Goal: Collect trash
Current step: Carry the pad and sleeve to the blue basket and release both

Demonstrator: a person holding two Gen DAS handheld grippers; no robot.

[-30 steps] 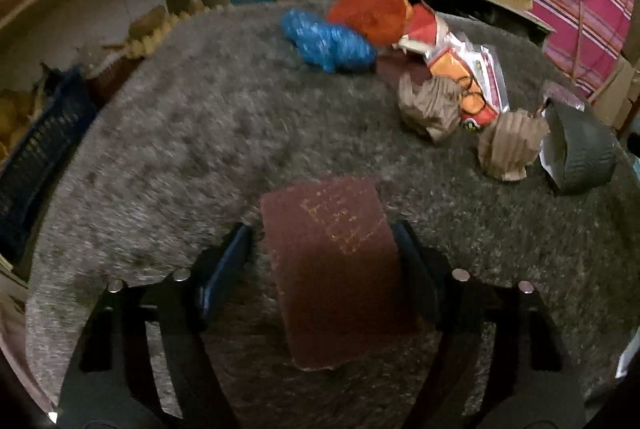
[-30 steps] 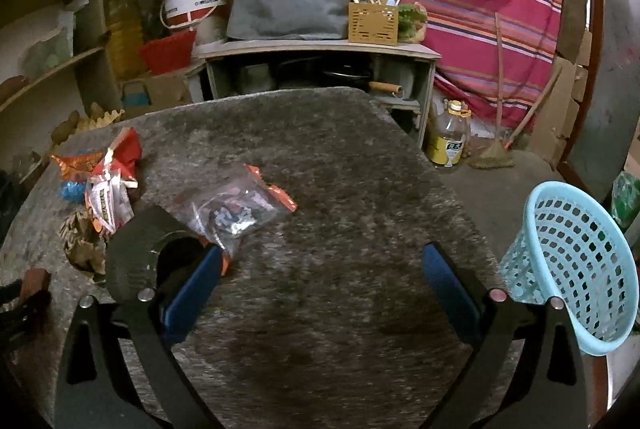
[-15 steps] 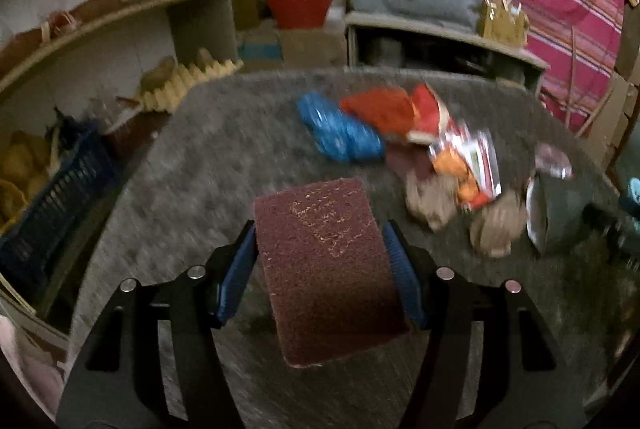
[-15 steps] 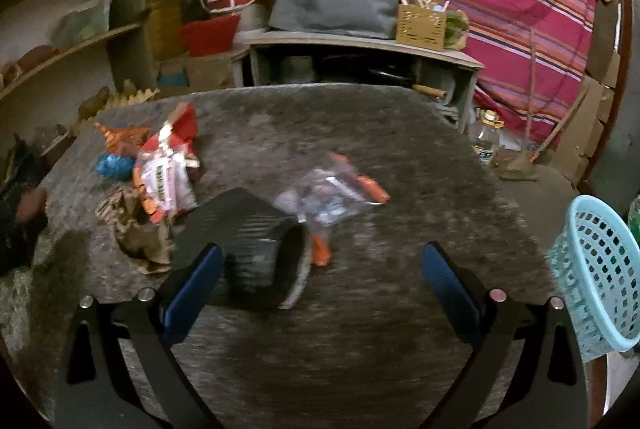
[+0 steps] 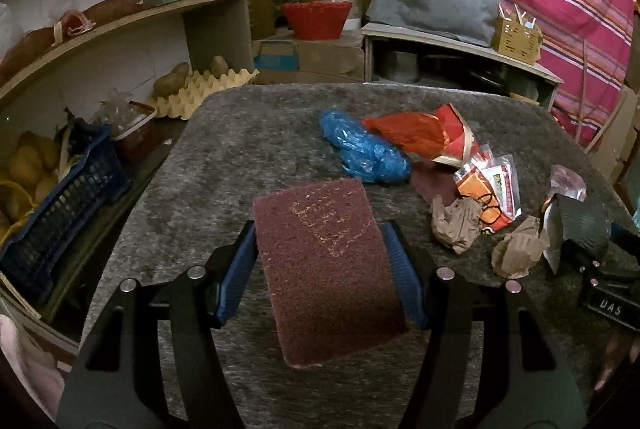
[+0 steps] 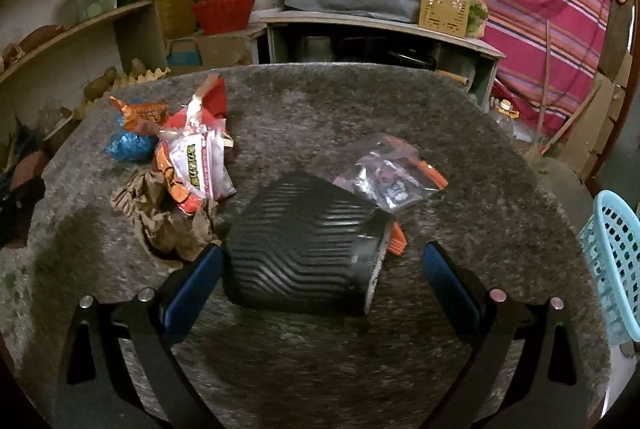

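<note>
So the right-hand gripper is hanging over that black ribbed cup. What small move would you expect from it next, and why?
Probably close on the black ribbed cup. The right gripper is open with the cup lying on its side between its fingers, nearer the left one, so a small shift left first may help. The left gripper already holds a maroon pad, and the blue basket waits at right.

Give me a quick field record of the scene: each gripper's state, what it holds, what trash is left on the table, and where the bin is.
left gripper: shut on maroon scouring pad, raised above the table
right gripper: open, around the black ribbed cup lying on its side, not closed on it
trash on table: blue plastic bag, red wrapper, snack packets, crumpled brown paper, clear zip bag
bin: light blue basket, off the table's right edge
</note>
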